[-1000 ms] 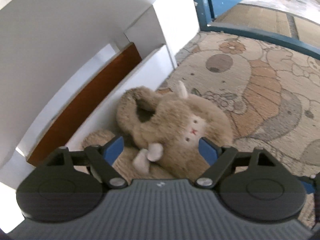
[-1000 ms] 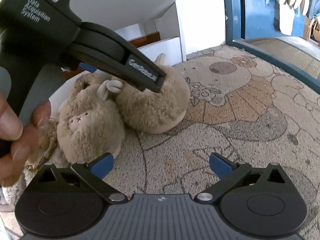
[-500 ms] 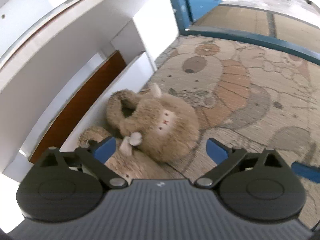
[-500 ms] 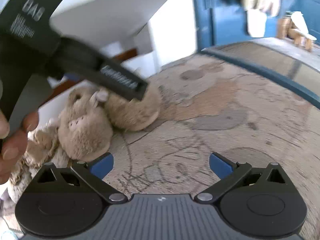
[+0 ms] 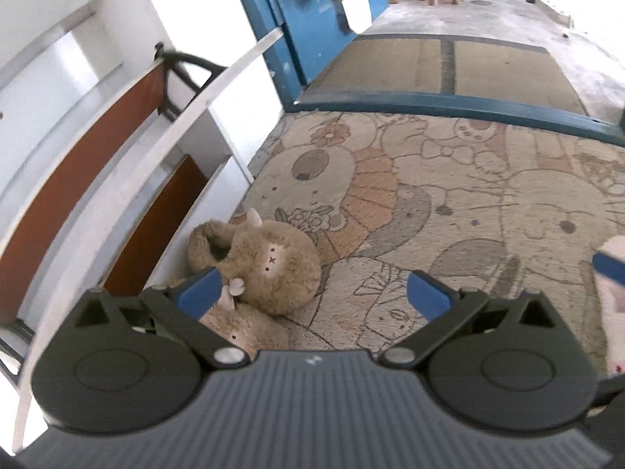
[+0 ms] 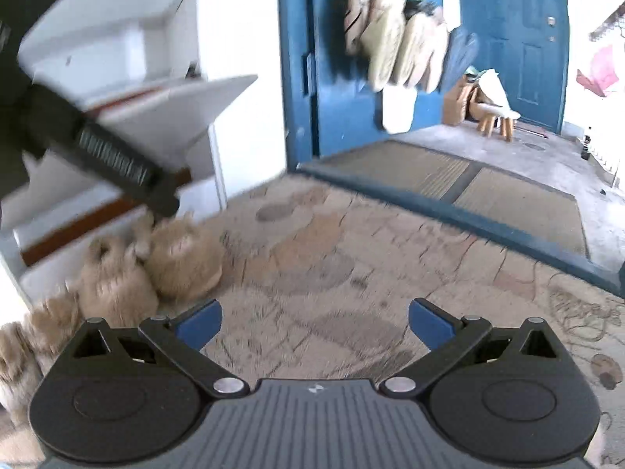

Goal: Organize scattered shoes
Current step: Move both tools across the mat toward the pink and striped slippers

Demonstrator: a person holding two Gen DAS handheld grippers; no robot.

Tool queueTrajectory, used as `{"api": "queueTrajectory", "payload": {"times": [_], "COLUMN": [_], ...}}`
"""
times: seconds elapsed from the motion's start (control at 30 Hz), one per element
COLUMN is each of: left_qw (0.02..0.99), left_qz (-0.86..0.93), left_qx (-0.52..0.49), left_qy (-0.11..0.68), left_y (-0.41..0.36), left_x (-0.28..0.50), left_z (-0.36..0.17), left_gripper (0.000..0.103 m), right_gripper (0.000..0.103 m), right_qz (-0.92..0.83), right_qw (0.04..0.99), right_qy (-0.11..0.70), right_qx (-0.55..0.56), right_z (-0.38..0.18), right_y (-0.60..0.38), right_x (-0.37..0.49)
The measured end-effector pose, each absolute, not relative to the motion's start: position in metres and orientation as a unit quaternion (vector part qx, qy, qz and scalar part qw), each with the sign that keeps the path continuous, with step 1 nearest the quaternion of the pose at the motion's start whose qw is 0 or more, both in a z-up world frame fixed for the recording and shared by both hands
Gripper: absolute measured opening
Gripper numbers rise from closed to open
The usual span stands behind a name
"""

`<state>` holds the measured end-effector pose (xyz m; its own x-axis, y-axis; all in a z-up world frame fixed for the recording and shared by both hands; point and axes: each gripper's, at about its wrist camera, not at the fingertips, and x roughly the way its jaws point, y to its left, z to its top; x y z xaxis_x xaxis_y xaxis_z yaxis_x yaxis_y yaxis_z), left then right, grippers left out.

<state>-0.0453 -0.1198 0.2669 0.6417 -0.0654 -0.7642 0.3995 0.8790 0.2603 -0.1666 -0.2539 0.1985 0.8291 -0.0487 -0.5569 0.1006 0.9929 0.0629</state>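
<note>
Two tan plush bunny slippers lie side by side on the rug against the foot of the white shoe rack. In the left wrist view one slipper (image 5: 269,265) shows its stitched face, and the other (image 5: 242,328) is half hidden behind my left gripper (image 5: 312,293). That gripper hangs above them, open wide and holding nothing. My right gripper (image 6: 314,324) is also open and empty over bare rug, to the right of the slippers (image 6: 183,262). The left gripper's black finger (image 6: 113,164) crosses the blurred right wrist view.
The white shoe rack (image 5: 129,125) with brown back panels fills the left. A patterned rug (image 5: 449,203) ends at a blue threshold (image 5: 449,101), with a doormat and a blue door (image 6: 336,78) beyond. More tan fur (image 6: 27,336) lies at lower left. A pale pink thing (image 5: 619,312) sits at the right edge.
Both grippers have risen and drawn back from the slippers. The left jaws have spread wider and no longer flank the slipper, which stays by the rack.
</note>
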Motion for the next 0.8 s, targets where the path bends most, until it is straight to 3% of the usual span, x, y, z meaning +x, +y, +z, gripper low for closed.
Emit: {"api": "queueTrajectory", "payload": {"times": [0.4,0.57,0.8], "left_qw": [0.874,0.862,0.842], "left_qz": [-0.204,-0.224,-0.28], "left_qx": [0.178,0.121,0.128], "left_qy": [0.403,0.438,0.443], "left_y": [-0.142,-0.142,-0.166], "left_x": [-0.055,-0.039,-0.058], "left_z": [0.29,0.275,0.247], "left_gripper": [0.103,0.103,0.103], "right_gripper": [0.103,0.103,0.103], "right_qz": [-0.124,-0.17,-0.209], "right_qw": [0.932,0.927,0.909], "right_qy": [0.331,0.334,0.361], "right_qx": [0.073,0.034,0.011], "right_z": [0.194,0.202,0.2], "right_y": [-0.294,-0.298,-0.319], "right_x": [-0.204,-0.205,-0.23]}}
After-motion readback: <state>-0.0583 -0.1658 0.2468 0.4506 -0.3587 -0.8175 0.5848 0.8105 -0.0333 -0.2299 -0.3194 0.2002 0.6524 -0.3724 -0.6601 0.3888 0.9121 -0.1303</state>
